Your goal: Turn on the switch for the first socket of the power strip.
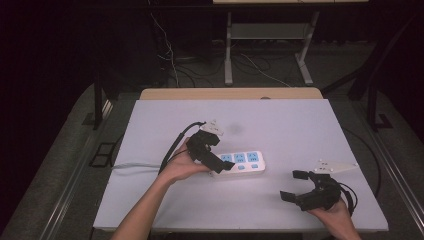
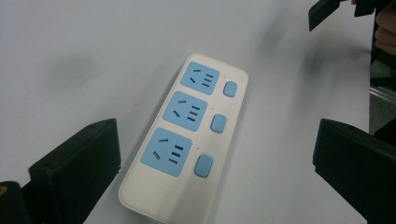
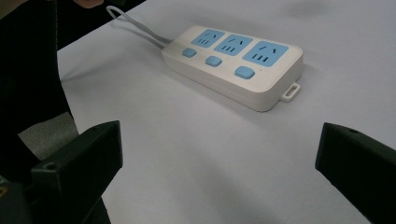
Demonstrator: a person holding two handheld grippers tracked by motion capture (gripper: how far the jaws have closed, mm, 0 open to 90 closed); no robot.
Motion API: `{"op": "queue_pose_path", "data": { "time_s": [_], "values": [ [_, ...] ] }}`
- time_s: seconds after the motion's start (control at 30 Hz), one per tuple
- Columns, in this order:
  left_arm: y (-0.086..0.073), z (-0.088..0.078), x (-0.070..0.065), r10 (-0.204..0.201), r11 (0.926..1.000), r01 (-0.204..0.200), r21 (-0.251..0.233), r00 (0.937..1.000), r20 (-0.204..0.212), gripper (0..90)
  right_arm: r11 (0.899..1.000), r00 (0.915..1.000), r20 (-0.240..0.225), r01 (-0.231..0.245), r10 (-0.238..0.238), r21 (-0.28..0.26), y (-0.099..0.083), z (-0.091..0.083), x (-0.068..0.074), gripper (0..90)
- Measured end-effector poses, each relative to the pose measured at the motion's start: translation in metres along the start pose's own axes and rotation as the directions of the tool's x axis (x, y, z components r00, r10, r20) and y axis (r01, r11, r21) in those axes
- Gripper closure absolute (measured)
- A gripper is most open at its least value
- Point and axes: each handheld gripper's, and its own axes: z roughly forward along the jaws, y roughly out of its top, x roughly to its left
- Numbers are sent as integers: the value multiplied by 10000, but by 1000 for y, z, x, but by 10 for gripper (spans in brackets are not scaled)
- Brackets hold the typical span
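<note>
A white power strip [image 1: 241,163] with three blue sockets and three blue buttons lies flat near the middle of the white table [image 1: 280,125]. Its grey cord [image 1: 131,166] runs off to the left. My left gripper [image 1: 219,152] hovers open over the strip's left end, its jaws spread wide on either side of the strip [image 2: 182,140] and touching nothing. My right gripper [image 1: 292,185] is open near the front right of the table, pointing at the strip [image 3: 233,60] from a distance, nothing between its jaws. The cord [image 3: 135,30] leaves the strip's far end in the right gripper view.
A wooden table edge [image 1: 230,93] borders the white surface at the back. Behind it on the floor are loose cables [image 1: 172,60] and a desk frame's legs [image 1: 228,55]. Bare white surface lies to the right of and behind the strip.
</note>
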Motion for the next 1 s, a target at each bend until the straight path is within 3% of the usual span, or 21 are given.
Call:
{"op": "queue_pose_path", "data": {
  "time_s": [0.1,0.43,0.8,1.0],
  "values": [
    [2,3,2,29,9999,-29,151,10000,15,17,10000,10000,1,28,-28,15,0,0,0,3],
    [7,9,7,28,9983,-58,573,9987,515,234,9999,10000,-19,61,-61,89,0,2,0,3],
    [7,22,8,137,9917,-233,1267,9970,759,739,9998,9999,-60,126,-125,153,0,4,1,3],
    [5,32,7,448,9806,-607,1862,9951,881,886,9998,9999,-65,124,-123,169,0,5,1,3]
  ]
}}
